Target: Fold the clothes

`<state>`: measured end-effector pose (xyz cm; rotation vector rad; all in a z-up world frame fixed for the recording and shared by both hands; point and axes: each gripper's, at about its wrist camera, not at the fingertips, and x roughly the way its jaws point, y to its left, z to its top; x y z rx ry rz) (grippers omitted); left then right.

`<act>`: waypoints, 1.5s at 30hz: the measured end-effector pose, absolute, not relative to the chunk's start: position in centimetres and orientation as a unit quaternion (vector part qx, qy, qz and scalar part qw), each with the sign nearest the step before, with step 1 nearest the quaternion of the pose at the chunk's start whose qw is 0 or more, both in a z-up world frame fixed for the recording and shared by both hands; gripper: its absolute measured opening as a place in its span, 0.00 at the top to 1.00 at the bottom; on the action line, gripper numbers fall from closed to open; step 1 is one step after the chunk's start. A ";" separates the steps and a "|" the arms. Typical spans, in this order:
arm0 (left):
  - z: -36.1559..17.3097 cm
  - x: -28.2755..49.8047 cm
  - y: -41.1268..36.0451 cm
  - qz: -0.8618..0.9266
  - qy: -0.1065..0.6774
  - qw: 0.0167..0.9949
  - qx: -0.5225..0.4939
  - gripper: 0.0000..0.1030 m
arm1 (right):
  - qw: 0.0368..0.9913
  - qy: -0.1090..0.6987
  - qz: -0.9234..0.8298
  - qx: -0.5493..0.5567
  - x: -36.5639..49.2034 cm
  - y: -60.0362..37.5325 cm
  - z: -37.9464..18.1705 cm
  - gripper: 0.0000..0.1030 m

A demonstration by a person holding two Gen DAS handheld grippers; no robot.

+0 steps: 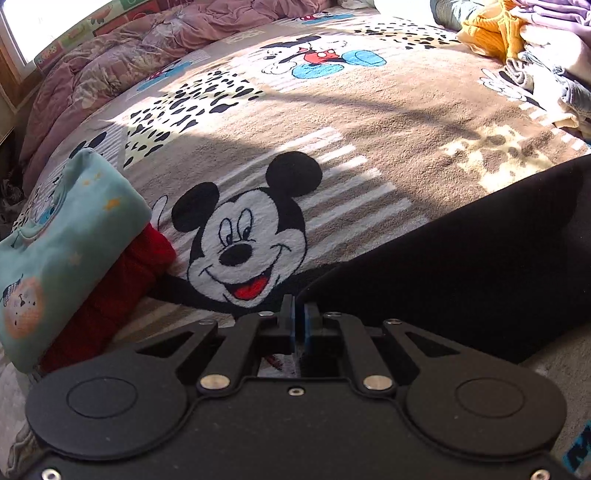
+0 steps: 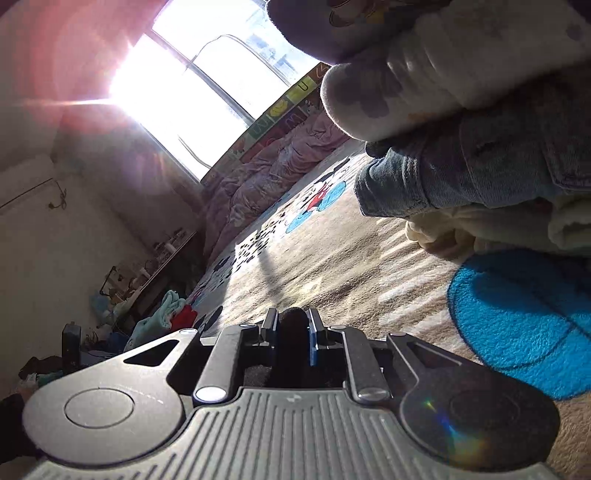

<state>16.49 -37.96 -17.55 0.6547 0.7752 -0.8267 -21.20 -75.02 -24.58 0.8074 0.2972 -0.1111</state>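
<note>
A black garment [image 1: 461, 266] lies on the bed's Mickey Mouse blanket [image 1: 369, 122] and rises toward the right in the left wrist view. My left gripper [image 1: 299, 314] is shut, its blue pads pinched on that garment's near corner. In the right wrist view my right gripper [image 2: 292, 317] is rolled to one side and held low over the blanket [image 2: 351, 266]. A bunched fold of the black garment [image 2: 290, 343] is pressed between its pads. How the rest of the garment lies is hidden in that view.
A folded teal top [image 1: 55, 251] rests on a red garment [image 1: 122, 280] at the left. A heap of unfolded clothes, including denim [image 2: 480, 170] and a yellow knit [image 1: 491, 33], sits at the right. A crumpled purple quilt [image 1: 129, 55] lines the far edge under the window [image 2: 192, 92].
</note>
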 end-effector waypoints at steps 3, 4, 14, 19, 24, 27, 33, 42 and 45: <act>-18.0 16.6 -38.2 -0.381 0.368 0.789 0.312 0.97 | 0.910 0.155 -0.062 0.379 -20.5 -74.7 -24.8 0.83; -18.0 16.7 -38.2 -0.380 0.372 0.788 0.309 0.97 | 0.913 0.152 -0.062 0.374 -20.5 -74.6 -24.7 0.83; -18.2 17.8 -37.9 -0.357 0.409 0.800 0.256 0.91 | 0.925 0.195 -0.100 0.311 -18.8 -72.9 -24.6 0.80; -17.6 17.3 -37.6 -0.361 0.411 0.799 0.248 0.97 | 0.927 0.186 -0.093 0.312 -19.4 -72.9 -24.6 0.78; -14.2 14.8 -37.0 -0.380 0.385 0.798 0.266 0.98 | 0.928 0.176 -0.090 0.315 -19.8 -73.0 -24.4 0.77; -12.2 13.6 -36.4 -0.386 0.389 0.796 0.258 0.98 | 0.930 0.172 -0.096 0.311 -19.9 -72.9 -24.2 0.77; -10.4 13.3 -35.2 -0.389 0.441 0.781 0.209 0.98 | 0.932 0.161 -0.104 0.306 -20.2 -72.6 -23.8 0.77; -14.7 16.8 -33.6 -0.348 0.437 0.814 0.159 0.92 | 0.935 0.176 -0.115 0.286 -19.1 -72.3 -24.2 0.77; -15.2 17.6 -33.7 -0.313 0.405 0.845 0.158 0.81 | 0.934 0.182 -0.117 0.284 -18.8 -72.4 -24.5 0.77</act>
